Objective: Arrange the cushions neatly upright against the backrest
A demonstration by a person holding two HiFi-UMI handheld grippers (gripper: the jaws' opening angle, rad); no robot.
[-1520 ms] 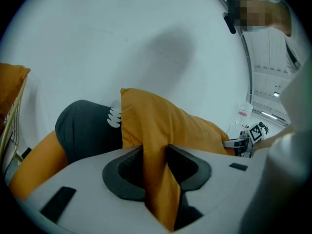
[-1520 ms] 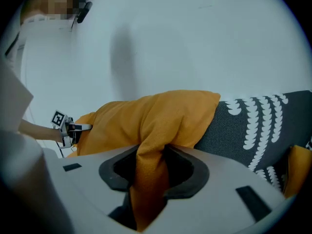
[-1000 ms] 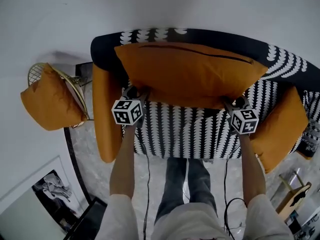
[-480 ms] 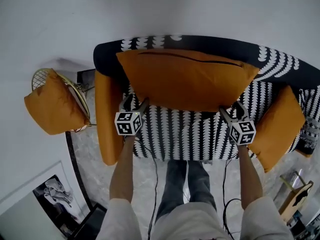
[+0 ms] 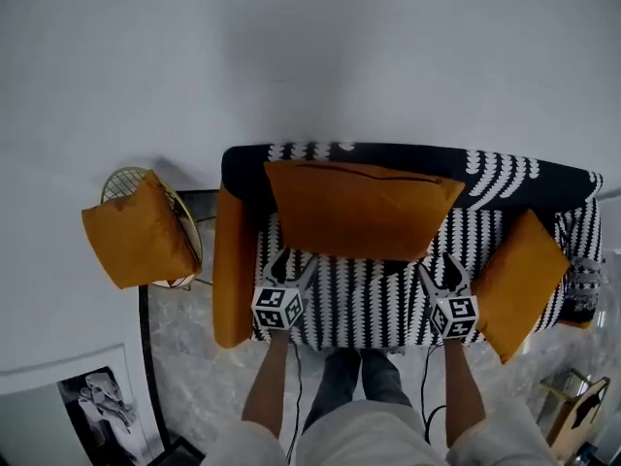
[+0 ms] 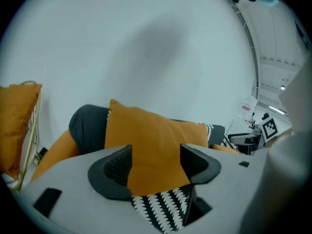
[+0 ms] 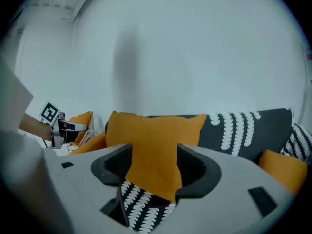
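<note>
Now the orange cushion (image 5: 359, 210) stands upright against the backrest (image 5: 514, 175), just ahead of both grippers. The left gripper (image 5: 294, 260) and right gripper (image 5: 439, 265) are spread and empty. Their jaws have just been opening, the right's then narrowing slightly, apparently to leave it propped.
</note>
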